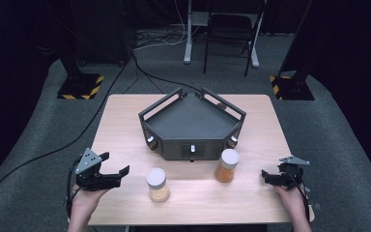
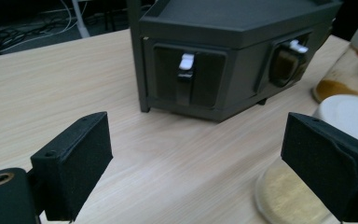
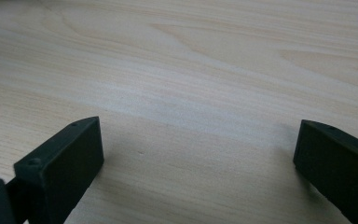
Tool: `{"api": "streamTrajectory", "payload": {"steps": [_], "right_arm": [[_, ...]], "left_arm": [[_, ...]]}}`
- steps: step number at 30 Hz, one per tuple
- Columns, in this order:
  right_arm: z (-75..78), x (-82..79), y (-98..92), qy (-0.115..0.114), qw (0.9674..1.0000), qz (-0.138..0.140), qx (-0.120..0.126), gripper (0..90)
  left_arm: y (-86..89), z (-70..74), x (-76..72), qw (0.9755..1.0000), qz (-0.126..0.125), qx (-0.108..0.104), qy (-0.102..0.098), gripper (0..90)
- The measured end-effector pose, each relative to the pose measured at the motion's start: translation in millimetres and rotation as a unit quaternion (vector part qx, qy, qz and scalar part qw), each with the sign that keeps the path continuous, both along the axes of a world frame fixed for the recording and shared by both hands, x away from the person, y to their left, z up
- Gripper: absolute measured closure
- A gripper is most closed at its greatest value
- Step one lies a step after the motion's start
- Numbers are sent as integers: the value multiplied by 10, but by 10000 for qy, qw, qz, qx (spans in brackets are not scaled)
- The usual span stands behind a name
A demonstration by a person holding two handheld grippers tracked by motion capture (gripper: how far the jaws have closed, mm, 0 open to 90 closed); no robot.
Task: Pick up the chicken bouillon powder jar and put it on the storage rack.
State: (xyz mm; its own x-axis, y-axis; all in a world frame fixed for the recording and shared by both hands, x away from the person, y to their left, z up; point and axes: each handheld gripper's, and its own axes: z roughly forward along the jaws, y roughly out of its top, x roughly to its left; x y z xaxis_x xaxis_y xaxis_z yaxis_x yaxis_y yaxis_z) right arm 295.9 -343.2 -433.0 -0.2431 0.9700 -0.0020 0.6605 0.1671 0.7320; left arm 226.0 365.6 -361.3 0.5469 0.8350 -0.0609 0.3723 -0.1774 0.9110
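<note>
Holding the left tongs (image 1: 110,170) and right tongs (image 1: 270,178) apart and empty over the pale wooden table (image 1: 125,125), we judge nothing begun: both white-capped jars of orange powder (image 1: 157,184) (image 1: 227,165) stand untouched before the dark angular tray (image 1: 191,123).

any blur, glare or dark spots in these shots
High view: table evenly lit, surroundings nearly black. Left gripper view: the near jar is soft at the edge, the rack sharper. Right gripper view: a pale sheen crosses the wood, soft shadows beside the fingers.
</note>
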Motion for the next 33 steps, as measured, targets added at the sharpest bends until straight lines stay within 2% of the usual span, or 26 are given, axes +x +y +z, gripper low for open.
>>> {"api": "streamTrajectory", "payload": {"steps": [5,11,16,17,18,33], "right_arm": [[0,0,0,0,10000,1,-1,4],[1,2,0,3,10000,7,3,4],[1,3,0,4,10000,10,2,4],[1,3,0,4,10000,10,2,4],[1,3,0,5,10000,13,2,4],[1,3,0,5,10000,15,3,3]], "left_arm": [[-71,21,-3,9997,-208,-99,-87,76],[-176,19,52,9988,-476,-89,-56,54],[-269,11,107,9969,-786,-87,-44,51],[-269,11,107,9969,-786,-87,-44,50],[-303,5,128,9958,-905,-95,-35,50],[-560,-64,217,9918,-1277,96,-7,50]]}}
